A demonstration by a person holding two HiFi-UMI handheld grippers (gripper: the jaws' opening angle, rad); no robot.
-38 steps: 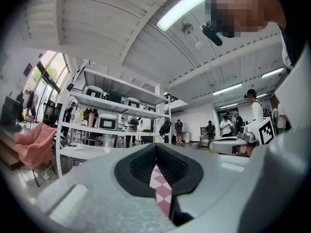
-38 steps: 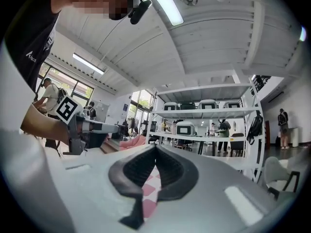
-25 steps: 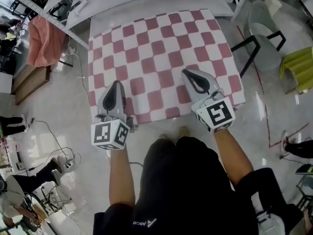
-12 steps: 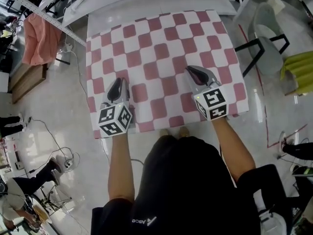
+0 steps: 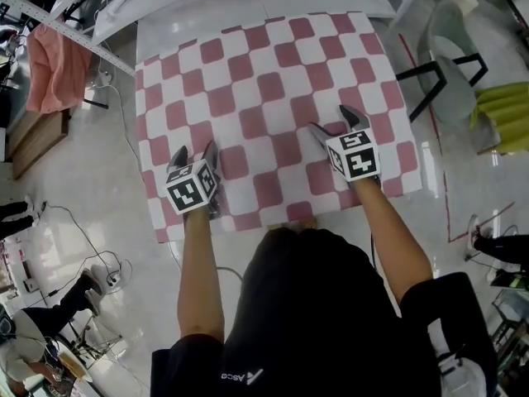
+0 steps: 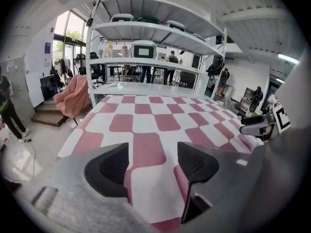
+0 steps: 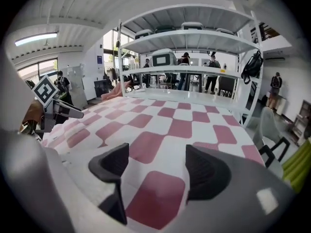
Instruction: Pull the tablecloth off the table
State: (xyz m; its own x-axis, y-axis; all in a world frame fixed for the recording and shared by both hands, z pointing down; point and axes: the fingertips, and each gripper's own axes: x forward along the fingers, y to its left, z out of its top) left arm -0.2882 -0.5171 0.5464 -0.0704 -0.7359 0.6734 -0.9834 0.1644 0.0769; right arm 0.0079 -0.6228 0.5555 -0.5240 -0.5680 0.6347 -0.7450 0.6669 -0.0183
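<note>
Left gripper, lower left, jaws opening wide over the checkered tablecloth, nothing pinched; right gripper, centre right, same. Cloth covers the table, looks light, soft and slippery; best pinched at the near hem.

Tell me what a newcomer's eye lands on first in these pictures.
The pink-and-white checked tablecloth spread over the table dominates the middle. At its near edge the left gripper and right gripper sit over the cloth, jaws opening and not pinching it. A salmon cloth hangs at far left.
</note>
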